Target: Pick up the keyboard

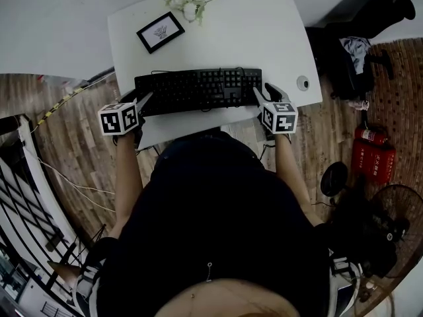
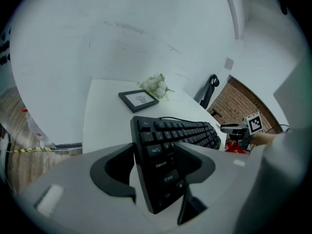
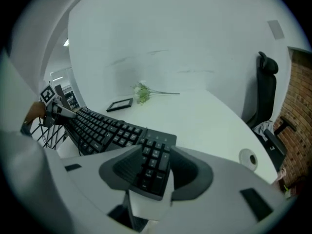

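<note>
A black keyboard (image 1: 198, 90) lies across the near part of the white table (image 1: 264, 32). My left gripper (image 1: 147, 101) is at its left end. In the left gripper view the left gripper (image 2: 155, 147) is shut on that end of the keyboard (image 2: 170, 130), which is tilted up off the table. My right gripper (image 1: 263, 96) is at the keyboard's right end. In the right gripper view the number-pad end of the keyboard (image 3: 107, 128) sits between the jaws of the right gripper (image 3: 155, 152), which stand open around it.
A framed picture (image 1: 160, 32) and a sprig of white flowers (image 1: 192, 2) lie at the back of the table. A small white round object (image 1: 303, 82) sits near the right edge. To the right on the floor are an office chair (image 1: 344, 51), red fire extinguishers (image 1: 373, 154) and a fan (image 1: 396, 216).
</note>
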The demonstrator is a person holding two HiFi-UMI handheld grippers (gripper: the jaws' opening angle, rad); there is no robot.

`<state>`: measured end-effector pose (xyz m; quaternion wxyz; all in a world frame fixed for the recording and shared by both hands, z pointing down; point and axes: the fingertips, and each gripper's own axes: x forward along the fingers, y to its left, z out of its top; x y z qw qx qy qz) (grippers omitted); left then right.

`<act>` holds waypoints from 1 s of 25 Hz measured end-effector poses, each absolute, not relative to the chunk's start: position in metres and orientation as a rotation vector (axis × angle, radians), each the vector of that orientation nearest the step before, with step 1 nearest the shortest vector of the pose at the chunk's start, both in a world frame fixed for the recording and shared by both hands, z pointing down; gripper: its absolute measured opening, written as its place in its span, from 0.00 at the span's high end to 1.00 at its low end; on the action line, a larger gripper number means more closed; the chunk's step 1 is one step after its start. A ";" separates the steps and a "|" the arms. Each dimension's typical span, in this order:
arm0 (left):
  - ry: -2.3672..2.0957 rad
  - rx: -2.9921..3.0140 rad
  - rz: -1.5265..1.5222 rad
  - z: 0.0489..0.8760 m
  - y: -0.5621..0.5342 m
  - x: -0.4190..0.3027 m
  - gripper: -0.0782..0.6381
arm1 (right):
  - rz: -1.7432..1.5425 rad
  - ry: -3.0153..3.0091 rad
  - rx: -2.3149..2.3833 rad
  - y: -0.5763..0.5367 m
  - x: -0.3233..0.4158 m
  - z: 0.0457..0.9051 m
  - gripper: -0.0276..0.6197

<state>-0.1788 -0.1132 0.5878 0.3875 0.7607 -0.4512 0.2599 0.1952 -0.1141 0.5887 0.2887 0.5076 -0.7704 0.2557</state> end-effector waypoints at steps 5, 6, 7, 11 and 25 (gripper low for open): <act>-1.160 1.946 0.654 0.579 -0.113 -0.178 0.53 | 0.870 -2.016 1.255 -0.109 0.199 0.612 0.64; -1.162 1.947 0.654 0.577 -0.112 -0.178 0.53 | 0.911 -2.013 1.249 -0.109 0.200 0.615 0.64; -1.163 1.949 0.653 0.575 -0.111 -0.178 0.53 | 0.949 -2.015 1.243 -0.109 0.200 0.617 0.63; -1.153 1.954 0.662 0.574 -0.111 -0.177 0.55 | 1.077 -2.035 1.206 -0.115 0.197 0.623 0.60; -1.152 1.934 0.688 0.579 -0.109 -0.173 0.55 | 1.374 -1.887 1.188 -0.112 0.203 0.647 0.54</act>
